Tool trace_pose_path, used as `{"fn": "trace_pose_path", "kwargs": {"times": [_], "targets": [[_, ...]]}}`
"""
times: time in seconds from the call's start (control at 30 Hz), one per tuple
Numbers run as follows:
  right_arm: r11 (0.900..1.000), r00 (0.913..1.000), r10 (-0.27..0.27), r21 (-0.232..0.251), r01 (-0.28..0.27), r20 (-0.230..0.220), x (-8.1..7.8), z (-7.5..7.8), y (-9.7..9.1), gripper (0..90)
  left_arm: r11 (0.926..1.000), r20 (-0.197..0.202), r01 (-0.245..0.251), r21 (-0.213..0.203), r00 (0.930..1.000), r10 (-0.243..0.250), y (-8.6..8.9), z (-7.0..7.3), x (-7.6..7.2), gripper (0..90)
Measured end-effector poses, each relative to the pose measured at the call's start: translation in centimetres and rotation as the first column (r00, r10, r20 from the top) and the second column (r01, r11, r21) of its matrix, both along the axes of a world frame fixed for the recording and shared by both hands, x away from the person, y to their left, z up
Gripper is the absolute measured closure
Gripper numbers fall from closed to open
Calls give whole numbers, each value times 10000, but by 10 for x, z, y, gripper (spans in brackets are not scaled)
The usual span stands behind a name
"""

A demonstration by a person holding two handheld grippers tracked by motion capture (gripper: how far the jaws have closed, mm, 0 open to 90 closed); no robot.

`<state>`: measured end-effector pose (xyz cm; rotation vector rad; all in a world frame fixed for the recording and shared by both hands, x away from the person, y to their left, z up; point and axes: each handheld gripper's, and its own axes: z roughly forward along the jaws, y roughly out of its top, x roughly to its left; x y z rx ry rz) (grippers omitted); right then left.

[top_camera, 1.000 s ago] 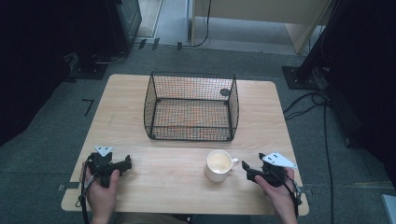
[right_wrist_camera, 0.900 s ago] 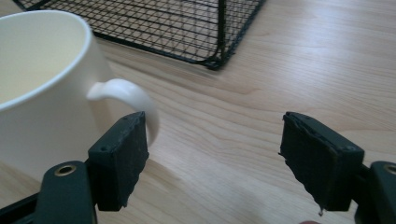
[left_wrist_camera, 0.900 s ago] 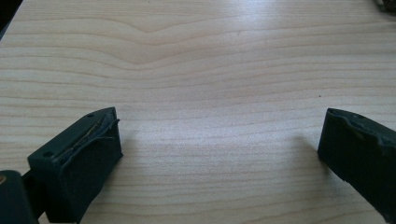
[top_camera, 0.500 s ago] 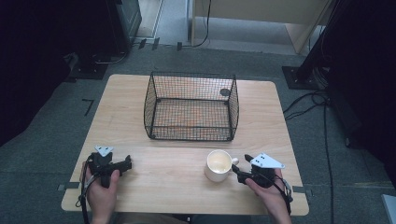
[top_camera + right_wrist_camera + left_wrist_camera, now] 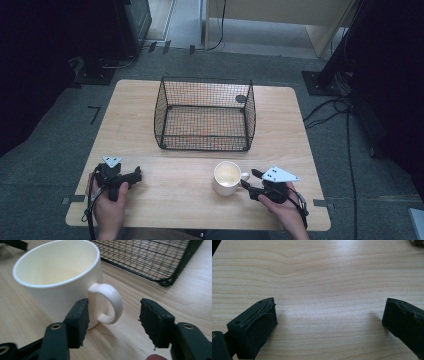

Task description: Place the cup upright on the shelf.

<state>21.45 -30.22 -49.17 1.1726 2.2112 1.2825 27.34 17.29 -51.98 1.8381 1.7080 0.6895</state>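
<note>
High view: a cream mug stands upright on the near half of the wooden table, in front of a black wire basket that sits farther back at mid-table.
Right gripper: the right gripper is at the mug, jaws apart and bracketing the handle; the left-hand pad in this view lies against or just beside the mug wall, the other stands clear of the handle's outer curve.
Left gripper: the left gripper rests near the table's near left corner, well apart from the mug, jaws spread wide over bare wood with nothing between them.
Progress: early. In my judgement the reach to the mug is done and the grasp is not; the jaws have not closed on the handle, the mug is unlifted, and the basket looks empty.
Left to do: closing on the handle, lifting, and probably setting the mug in the basket, though that goal is a guess from the layout.
Mug: glossy, smooth, likely ceramic, round with a thick loop handle; the inside appears empty.
Basket: thin black wire mesh, rectangular, open top, flared walls.
Table: pale wood with visible grain, matte.
Pads: dark, soft-looking, worn and ragged at the edges.
</note>
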Motion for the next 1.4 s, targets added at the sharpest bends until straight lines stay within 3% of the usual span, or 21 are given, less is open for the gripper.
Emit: {"fn": "trace_pose_path", "kwargs": {"times": [0.3, 0.53, 0.73, 1.03, 1.2, 1.4], "targets": [[9916, 9939, 1078, 737, -1059, -224, -3, 1, 22, 574, 10000, 1, 0, 0, 10000, 0, 0, 0, 0, 0], [9890, 9905, 1375, 556, -1368, -79, -5, -1, 41, 702, 10000, 2, 8, -2, 10000, -8, 0, 0, 0, 0], [9830, 9832, 1819, 299, -1814, -157, -6, -4, 59, 744, 10000, -9, 24, 1, 10000, -24, 0, 0, 0, 0], [9848, 9844, 1699, -441, -1679, 452, -8, 0, 83, 803, 10000, 0, 14, -5, 10000, -14, 0, 0, 0, 0], [9882, 9867, 1489, -470, -1460, 655, -7, 7, 88, 804, 10000, -3, 34, -4, 10000, -34, 0, 0, 0, 0], [9911, 9891, 1326, -158, -1318, 642, -4, 17, 88, 804, 10000, 0, 45, -2, 10000, -45, 0, 0, 0, 0]]}}
